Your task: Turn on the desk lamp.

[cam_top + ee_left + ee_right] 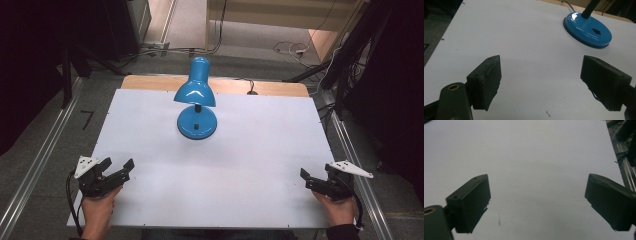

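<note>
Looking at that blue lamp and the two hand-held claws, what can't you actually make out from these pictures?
- Lamp: in the high view its shade hides the bulb and most of the neck.
- Lamp base: in the left gripper view the top edge cuts off neck and shade; whether its switch is on or off is too small to tell.
- Right gripper: in the high view its jaws look foreshortened and small.
- Left gripper: open.

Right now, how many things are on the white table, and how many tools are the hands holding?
Blue lamp: 1
Tools: 2, the left tool and the right tool, both open and holding nothing
Total: 3
</note>
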